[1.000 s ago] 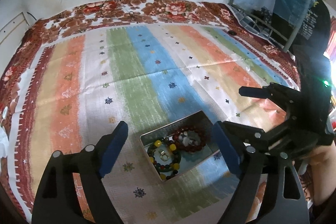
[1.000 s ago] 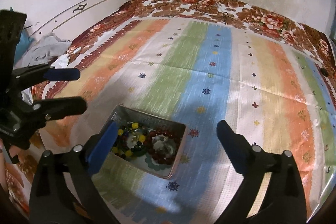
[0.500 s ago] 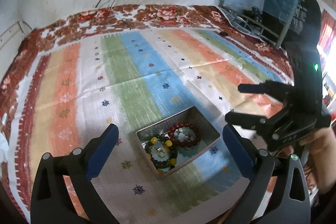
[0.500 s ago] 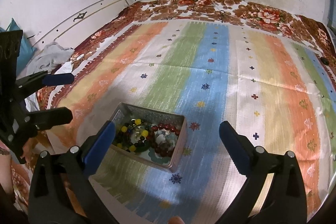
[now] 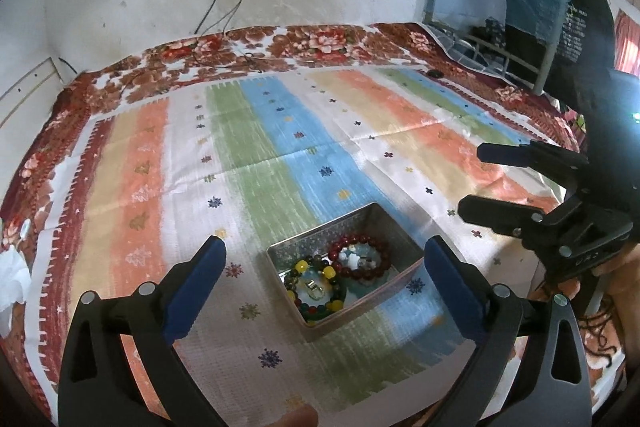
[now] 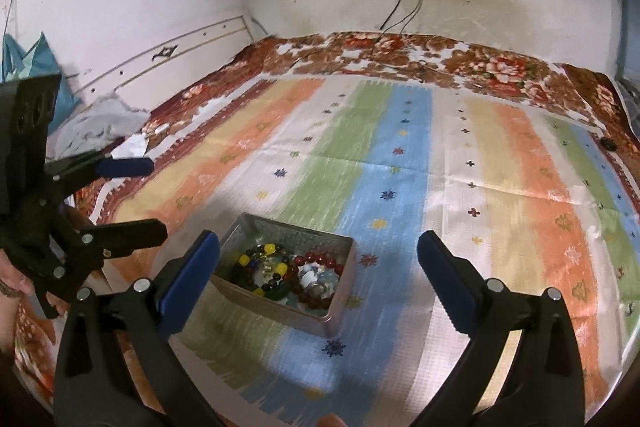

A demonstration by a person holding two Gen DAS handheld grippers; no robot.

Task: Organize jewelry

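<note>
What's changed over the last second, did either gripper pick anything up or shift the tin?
Both grippers backed up and away from the metal tin, which now sits farther beyond the fingers. Left gripper and right gripper stayed open and empty; nothing was grasped or released. The red bracelet and multicolored bracelet still lie in the tin, unmoved on the striped cloth.

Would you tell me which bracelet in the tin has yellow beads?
The multicoloured bracelet, with yellow and green beads; the other bracelet beside it is all dark red.
</note>
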